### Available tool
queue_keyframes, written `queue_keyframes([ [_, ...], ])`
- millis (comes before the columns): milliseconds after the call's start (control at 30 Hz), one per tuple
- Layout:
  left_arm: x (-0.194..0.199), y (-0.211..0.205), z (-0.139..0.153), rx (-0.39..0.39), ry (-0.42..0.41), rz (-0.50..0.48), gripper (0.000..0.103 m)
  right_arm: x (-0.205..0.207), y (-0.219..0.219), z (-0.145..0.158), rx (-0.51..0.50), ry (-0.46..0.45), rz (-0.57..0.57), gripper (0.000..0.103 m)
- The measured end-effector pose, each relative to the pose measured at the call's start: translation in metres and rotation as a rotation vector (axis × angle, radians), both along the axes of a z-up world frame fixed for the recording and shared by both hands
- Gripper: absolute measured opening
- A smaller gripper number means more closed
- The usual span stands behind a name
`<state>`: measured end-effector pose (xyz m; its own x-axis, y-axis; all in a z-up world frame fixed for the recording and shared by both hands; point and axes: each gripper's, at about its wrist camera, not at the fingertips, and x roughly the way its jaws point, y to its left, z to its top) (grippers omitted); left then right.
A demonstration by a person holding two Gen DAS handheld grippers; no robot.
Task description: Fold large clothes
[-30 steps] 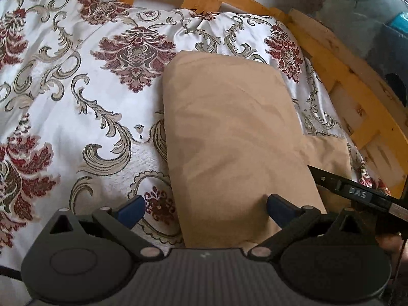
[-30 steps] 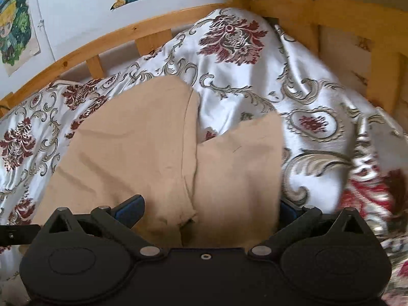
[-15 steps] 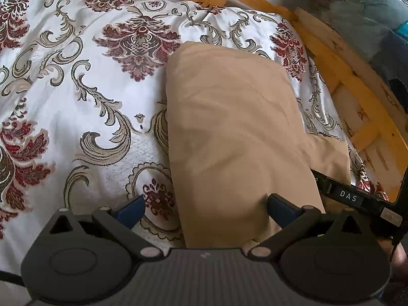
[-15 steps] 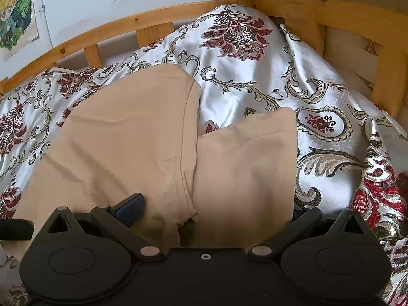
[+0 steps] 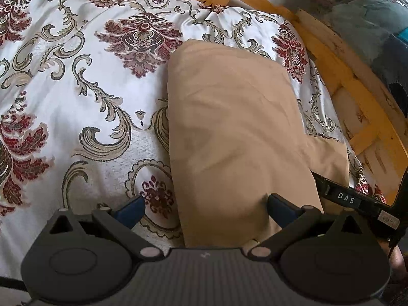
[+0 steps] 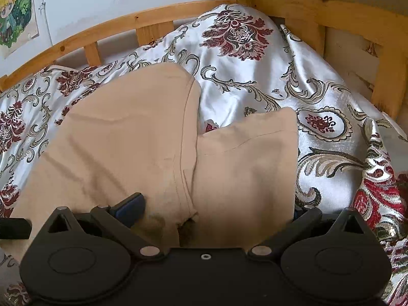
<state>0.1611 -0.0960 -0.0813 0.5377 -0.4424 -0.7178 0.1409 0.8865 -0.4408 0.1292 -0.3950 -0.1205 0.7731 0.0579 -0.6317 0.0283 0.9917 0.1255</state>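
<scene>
A tan garment (image 5: 234, 132) lies partly folded on the floral bedspread (image 5: 76, 107); one flap sticks out to the right. My left gripper (image 5: 204, 209) is open, its jaws wide apart over the garment's near left edge. In the right wrist view the garment (image 6: 122, 148) shows a folded layer with a hemmed edge over a lower flap (image 6: 244, 165). My right gripper (image 6: 216, 206) is open over that near edge; its right finger is hidden under the flap. The right gripper's body (image 5: 352, 201) shows in the left wrist view.
A wooden bed frame (image 6: 153, 23) runs along the back and the right side (image 5: 357, 97). The bedspread bunches up high at the back right corner (image 6: 242, 40). Posters (image 6: 15, 17) hang on the wall behind.
Both views have drawn slightly back and up from the garment. The garment lies the same, and both grippers stay open.
</scene>
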Motion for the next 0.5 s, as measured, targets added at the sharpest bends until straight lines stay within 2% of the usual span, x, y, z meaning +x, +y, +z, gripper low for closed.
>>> queue_keyframes([
  [267, 0.006, 0.001, 0.005, 0.001, 0.018, -0.028, 0.103, 0.0, 0.001, 0.0, -0.001, 0.002, -0.003, 0.102],
  [433, 0.025, 0.007, 0.012, -0.001, -0.049, -0.073, 0.103, 0.0, 0.001, -0.001, -0.001, 0.001, -0.003, 0.102],
  [500, 0.038, 0.008, 0.008, -0.022, -0.03, -0.106, 0.103, 0.001, 0.0, -0.001, 0.001, 0.0, -0.006, 0.102],
])
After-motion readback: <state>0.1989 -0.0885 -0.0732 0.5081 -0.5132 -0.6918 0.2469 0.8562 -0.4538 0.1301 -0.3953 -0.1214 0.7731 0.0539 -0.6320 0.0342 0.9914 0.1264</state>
